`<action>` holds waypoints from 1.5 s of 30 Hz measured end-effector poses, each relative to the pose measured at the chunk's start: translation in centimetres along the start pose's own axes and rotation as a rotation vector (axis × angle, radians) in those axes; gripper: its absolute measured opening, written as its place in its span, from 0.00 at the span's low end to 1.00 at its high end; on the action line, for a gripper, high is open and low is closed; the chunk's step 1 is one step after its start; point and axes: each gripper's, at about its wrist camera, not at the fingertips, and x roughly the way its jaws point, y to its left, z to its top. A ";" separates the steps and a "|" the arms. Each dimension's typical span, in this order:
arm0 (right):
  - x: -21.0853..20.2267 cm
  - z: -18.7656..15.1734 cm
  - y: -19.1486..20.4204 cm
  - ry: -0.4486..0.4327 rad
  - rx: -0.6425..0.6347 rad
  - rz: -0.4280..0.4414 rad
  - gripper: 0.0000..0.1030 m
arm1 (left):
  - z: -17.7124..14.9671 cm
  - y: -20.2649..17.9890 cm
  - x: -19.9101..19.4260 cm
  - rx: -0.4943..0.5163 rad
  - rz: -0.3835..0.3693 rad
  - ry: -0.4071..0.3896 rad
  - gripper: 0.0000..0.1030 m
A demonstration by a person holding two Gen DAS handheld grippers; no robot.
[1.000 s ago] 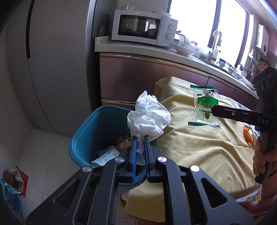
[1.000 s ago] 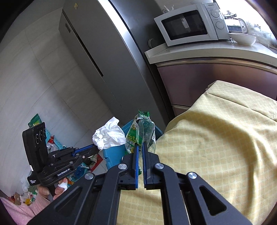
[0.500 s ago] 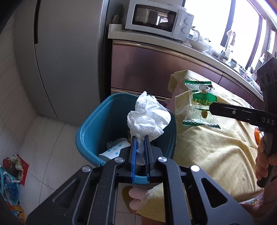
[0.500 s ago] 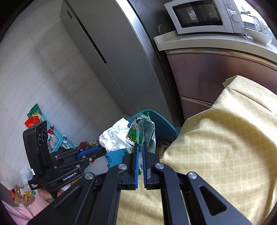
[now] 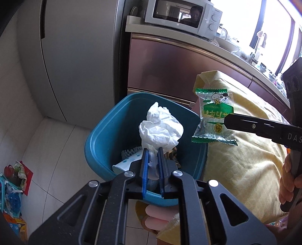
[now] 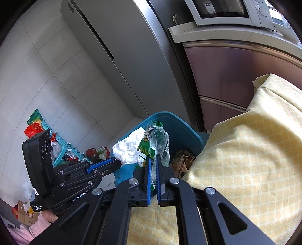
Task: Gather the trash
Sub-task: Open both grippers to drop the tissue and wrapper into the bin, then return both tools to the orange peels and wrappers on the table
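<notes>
My left gripper [image 5: 152,150] is shut on a crumpled white tissue [image 5: 160,130], held right above the open teal bin [image 5: 100,135] on the floor. The bin holds a dotted white wrapper [image 5: 128,162] and other trash. My right gripper [image 6: 153,157] is shut on a clear and green snack wrapper [image 6: 151,145], which hangs over the bin's rim [image 6: 181,122] beside the table edge. In the left wrist view that snack wrapper [image 5: 215,116] sits to the right of the tissue, pinched by the right gripper [image 5: 227,118]. From the right wrist the tissue [image 6: 128,148] and left gripper [image 6: 118,163] show on the left.
A table under a yellow cloth [image 5: 245,154] stands to the right of the bin. Behind are a grey fridge [image 5: 75,56], a counter with brown drawers [image 5: 169,62] and a microwave [image 5: 181,17]. Loose packets and a teal basket [image 6: 62,148] clutter the floor at left.
Both grippers moved left off the table and sank toward the bin. The tissue now hangs over the bin's inside, and the snack wrapper reached its rim. Both grips are unchanged.
</notes>
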 end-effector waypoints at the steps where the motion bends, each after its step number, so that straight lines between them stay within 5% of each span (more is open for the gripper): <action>1: 0.3 0.1 0.0 0.006 0.000 0.000 0.05 | 0.1 0.0 0.3 -0.002 0.003 0.005 0.10; 25: 4.0 0.0 0.0 0.084 0.018 -0.034 0.12 | 1.1 -0.2 6.4 -0.060 0.003 0.069 0.19; 33: 1.6 -0.6 -0.7 0.039 0.013 -0.021 0.17 | 0.8 -1.1 3.0 -0.017 -0.031 -0.020 0.32; 45: -8.2 -3.2 -4.3 -0.133 0.065 -0.077 0.23 | 1.5 -9.8 -1.4 0.171 -0.178 -0.130 0.42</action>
